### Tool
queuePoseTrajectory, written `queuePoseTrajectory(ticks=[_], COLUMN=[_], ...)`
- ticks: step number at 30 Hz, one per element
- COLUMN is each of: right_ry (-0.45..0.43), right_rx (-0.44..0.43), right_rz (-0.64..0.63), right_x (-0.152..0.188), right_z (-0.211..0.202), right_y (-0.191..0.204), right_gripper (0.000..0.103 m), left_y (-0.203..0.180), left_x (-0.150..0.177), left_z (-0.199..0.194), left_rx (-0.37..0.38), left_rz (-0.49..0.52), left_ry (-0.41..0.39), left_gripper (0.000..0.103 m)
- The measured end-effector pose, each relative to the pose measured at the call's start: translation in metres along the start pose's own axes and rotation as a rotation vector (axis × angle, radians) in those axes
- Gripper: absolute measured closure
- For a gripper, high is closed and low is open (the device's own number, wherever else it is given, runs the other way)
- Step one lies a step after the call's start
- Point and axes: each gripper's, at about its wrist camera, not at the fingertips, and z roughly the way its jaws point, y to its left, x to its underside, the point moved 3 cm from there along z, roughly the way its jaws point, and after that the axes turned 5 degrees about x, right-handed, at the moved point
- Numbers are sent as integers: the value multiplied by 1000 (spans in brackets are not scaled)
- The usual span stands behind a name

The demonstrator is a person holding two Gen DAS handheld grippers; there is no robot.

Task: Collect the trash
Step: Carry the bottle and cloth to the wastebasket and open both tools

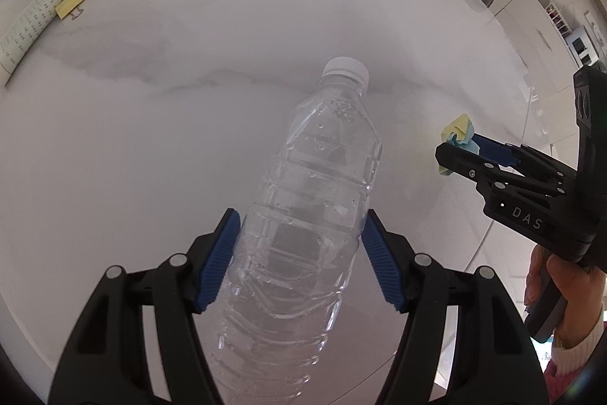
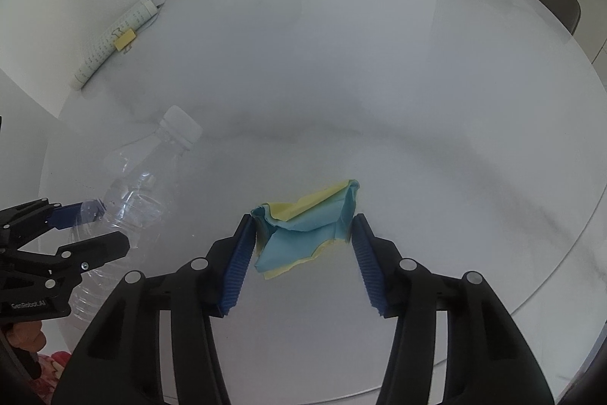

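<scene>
clear, ribbed plastic is what the left gripper (image 1: 299, 260) is clamped on: an empty water bottle with a white cap (image 1: 315, 200), gripped around its lower body between the blue ridged pads (image 1: 218, 260), cap pointing away from the gripper. the bottle is held over the round white marble-look table (image 1: 170, 124), and whether its base touches the surface cannot be told.

to the right of the bottle, a crumpled wad of blue and yellow paper (image 2: 307, 226) is held between the pads of the right gripper (image 2: 303, 253), whose jaws stand at a narrow-to-middling width, closed in on the wad's two sides. the wad is caught near the fingertips only, so the hold is judged shallow.

for the step in hand, a lift of both pieces toward a bin that is not in view, the right grip is best kept firm and the travel smooth, since light paper held at the tips can be shaken loose. the bottle's thin wall may buckle if squeezed harder, so the present pressure should simply be kept.

far beyond the bottle, a rolled printed sheet with a yellow binder clip (image 1: 70, 2) is left lying near the table's edge.
</scene>
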Motion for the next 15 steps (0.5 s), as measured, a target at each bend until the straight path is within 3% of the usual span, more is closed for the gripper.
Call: queuePoseTrajectory(ticks=[10, 15], right_ry=[-60, -93], right_rx=[55, 114], right_rz=[142, 292], right_x=[61, 117], right_z=[-74, -117], right_y=[-27, -49], right_gripper=[50, 50], left_y=[-34, -68], left_x=[23, 46], left_z=[-35, -46], left_rx=[85, 133], left_rz=[180, 319], left_ry=[1, 32], left_gripper=[40, 39])
